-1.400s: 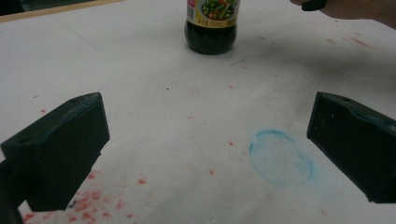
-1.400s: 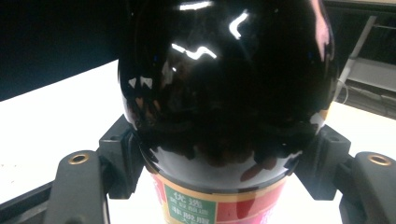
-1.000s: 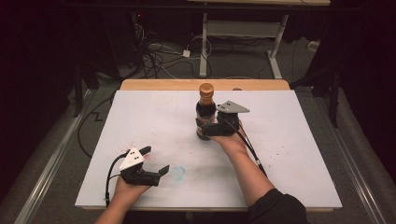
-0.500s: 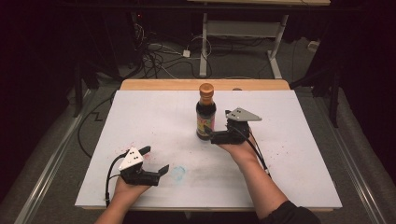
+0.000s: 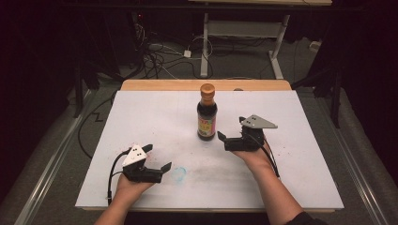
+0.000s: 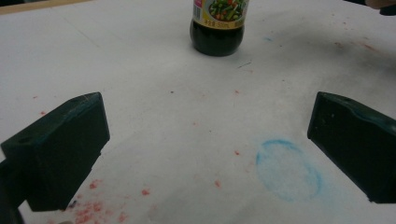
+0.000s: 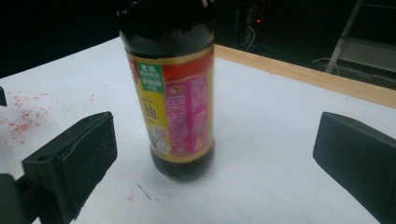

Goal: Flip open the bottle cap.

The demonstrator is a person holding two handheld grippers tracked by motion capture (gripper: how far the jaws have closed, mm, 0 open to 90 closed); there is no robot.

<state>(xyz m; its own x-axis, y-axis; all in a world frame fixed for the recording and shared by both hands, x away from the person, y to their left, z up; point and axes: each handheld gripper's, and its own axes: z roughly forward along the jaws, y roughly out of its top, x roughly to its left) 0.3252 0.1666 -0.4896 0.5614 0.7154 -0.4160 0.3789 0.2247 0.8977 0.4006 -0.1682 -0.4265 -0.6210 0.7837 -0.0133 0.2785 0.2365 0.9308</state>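
Note:
A dark sauce bottle (image 5: 207, 112) with an orange cap and a yellow-pink label stands upright at mid-table. My right gripper (image 5: 231, 129) is open just right of it and slightly nearer the person, not touching it. In the right gripper view the bottle (image 7: 175, 102) stands a short way ahead of my open right gripper (image 7: 215, 154), toward the left pad. My left gripper (image 5: 157, 157) rests open at the front left with nothing in it. In the left gripper view my left gripper (image 6: 205, 149) points toward the far bottle (image 6: 217, 28).
The white table sheet (image 5: 291, 187) carries a blue ring smudge (image 5: 178, 174), seen too between the left jaws (image 6: 289, 168), plus red specks. A wooden strip (image 5: 159, 85) runs along the far edge. Beyond it are dark floor, cables and a desk frame (image 5: 205, 42).
My right gripper let go of the bottle and drew back to the right and toward the person, jaws now wide. The bottle stayed upright. The left gripper has not moved.

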